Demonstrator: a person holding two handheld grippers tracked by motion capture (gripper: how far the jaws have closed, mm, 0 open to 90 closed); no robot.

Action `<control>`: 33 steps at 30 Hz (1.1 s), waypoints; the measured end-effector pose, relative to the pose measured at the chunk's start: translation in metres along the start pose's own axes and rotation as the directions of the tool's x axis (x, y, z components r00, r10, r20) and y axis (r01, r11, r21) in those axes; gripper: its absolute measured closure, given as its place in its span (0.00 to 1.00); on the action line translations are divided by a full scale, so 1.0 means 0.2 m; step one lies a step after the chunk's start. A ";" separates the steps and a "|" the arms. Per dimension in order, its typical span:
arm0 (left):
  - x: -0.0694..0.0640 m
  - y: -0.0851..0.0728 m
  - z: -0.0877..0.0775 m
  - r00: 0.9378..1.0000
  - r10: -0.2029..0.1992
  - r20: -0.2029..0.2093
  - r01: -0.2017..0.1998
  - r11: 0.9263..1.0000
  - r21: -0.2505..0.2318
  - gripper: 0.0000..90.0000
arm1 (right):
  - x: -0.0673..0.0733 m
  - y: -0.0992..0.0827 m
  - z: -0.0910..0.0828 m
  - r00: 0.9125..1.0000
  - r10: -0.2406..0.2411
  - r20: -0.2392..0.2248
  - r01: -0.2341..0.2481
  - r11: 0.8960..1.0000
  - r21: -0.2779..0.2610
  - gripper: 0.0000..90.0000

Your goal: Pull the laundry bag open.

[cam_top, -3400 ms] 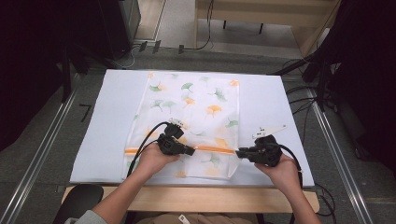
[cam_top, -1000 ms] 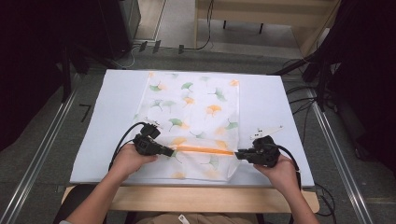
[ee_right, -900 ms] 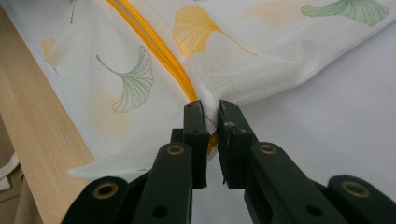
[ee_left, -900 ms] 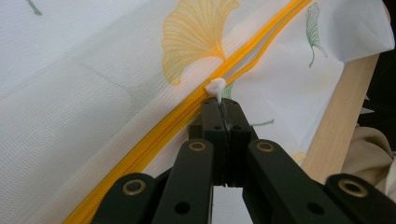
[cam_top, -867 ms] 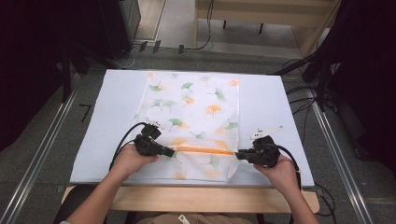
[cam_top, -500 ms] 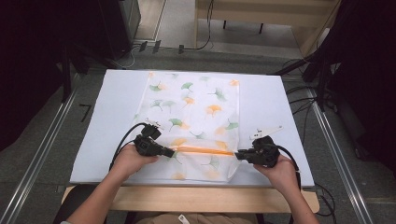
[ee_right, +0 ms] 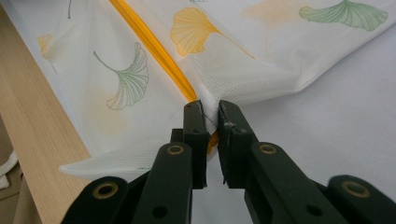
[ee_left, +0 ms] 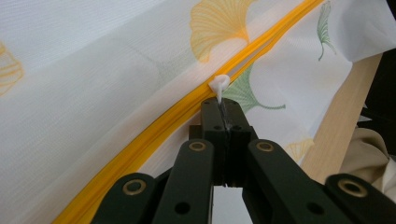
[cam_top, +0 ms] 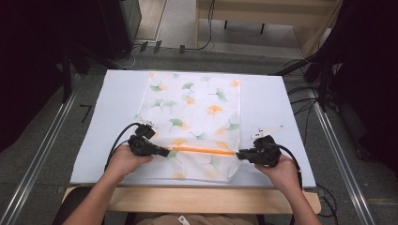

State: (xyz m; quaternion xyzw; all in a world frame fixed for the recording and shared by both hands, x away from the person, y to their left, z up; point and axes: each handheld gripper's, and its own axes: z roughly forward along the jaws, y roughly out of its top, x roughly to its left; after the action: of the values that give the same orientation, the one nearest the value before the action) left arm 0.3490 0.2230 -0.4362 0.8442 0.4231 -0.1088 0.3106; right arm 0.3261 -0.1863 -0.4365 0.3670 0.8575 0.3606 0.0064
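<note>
A white mesh bag printed with green and orange ginkgo leaves lies flat on the white table cover. An orange zipper runs across its near end. My left gripper sits at the zipper's left part, shut on the small white zipper pull, with the orange zipper running alongside the left gripper. My right gripper is at the bag's right edge. There the right gripper pinches the mesh bag at the end of the zipper.
The table's wooden front edge runs just below the bag. Metal rails flank the table on both sides. Cables lie on the floor at the right, and dark furniture stands at the back.
Compared with the oldest frame, my left gripper has shifted left along the zipper. Over the last second both hands have stayed almost still.
</note>
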 end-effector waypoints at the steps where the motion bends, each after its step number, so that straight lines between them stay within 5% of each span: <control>1: 0.02 -0.02 -0.03 1.000 -0.010 -0.005 0.010 1.000 -0.001 1.00 | 0.00 0.00 0.00 1.000 -0.006 -0.003 0.006 1.000 0.002 0.94; 33: 0.05 -0.05 -0.07 1.000 -0.030 -0.002 0.030 0.999 -0.029 1.00 | -0.01 0.01 0.01 1.000 0.000 -0.010 0.001 1.000 0.006 0.94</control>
State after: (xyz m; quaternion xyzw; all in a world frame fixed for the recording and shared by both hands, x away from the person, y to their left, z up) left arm 0.3458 0.2426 -0.4330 0.8333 0.4375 -0.1063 0.3207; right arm 0.3292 -0.1849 -0.4366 0.3651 0.8586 0.3598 0.0013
